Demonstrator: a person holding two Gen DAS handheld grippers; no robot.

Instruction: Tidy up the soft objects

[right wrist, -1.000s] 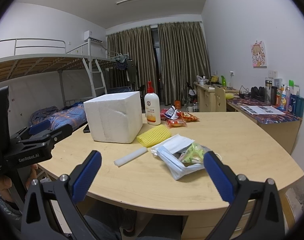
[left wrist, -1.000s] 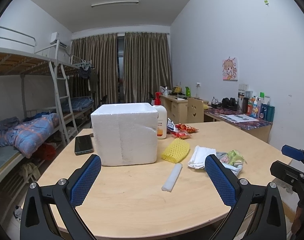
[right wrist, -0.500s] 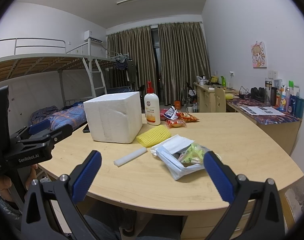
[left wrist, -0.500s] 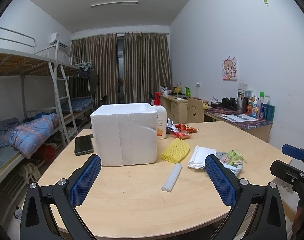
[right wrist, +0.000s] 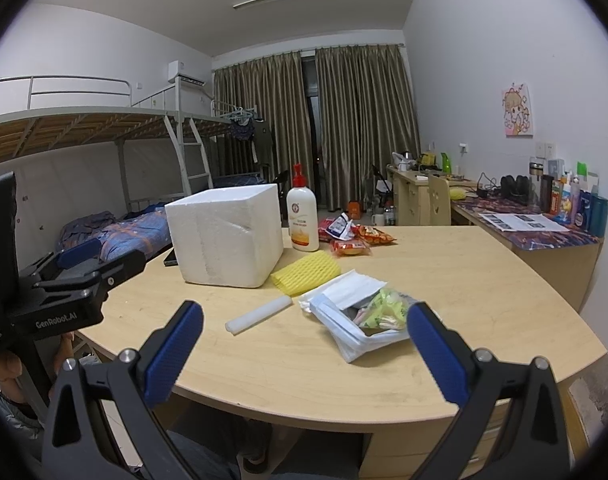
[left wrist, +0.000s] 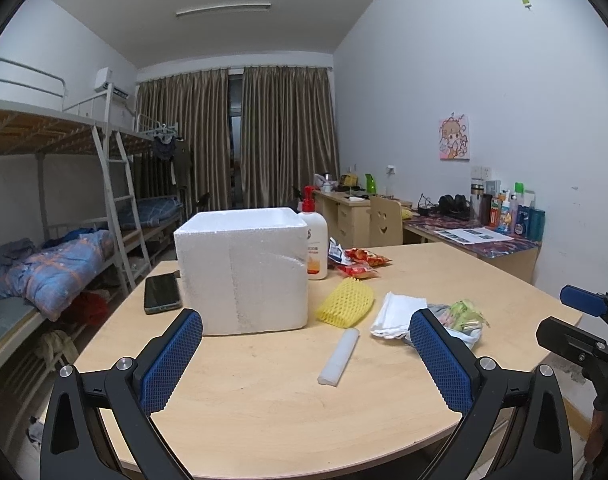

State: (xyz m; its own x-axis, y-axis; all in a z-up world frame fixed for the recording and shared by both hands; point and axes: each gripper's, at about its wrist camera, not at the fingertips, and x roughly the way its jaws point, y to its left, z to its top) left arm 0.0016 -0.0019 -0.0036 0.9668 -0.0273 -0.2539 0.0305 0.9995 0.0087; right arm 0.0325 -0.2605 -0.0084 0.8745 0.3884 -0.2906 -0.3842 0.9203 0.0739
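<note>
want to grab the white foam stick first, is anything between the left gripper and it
Nothing visible is. The left gripper is open above the near table edge, and only bare wooden table lies between it and the white foam stick. The yellow foam net and foam box sit beyond or beside the stick.

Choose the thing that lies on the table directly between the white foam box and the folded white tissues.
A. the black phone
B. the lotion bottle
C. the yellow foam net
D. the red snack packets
C: the yellow foam net lies on the table just right of the white foam box and left of the folded white tissues.
</note>
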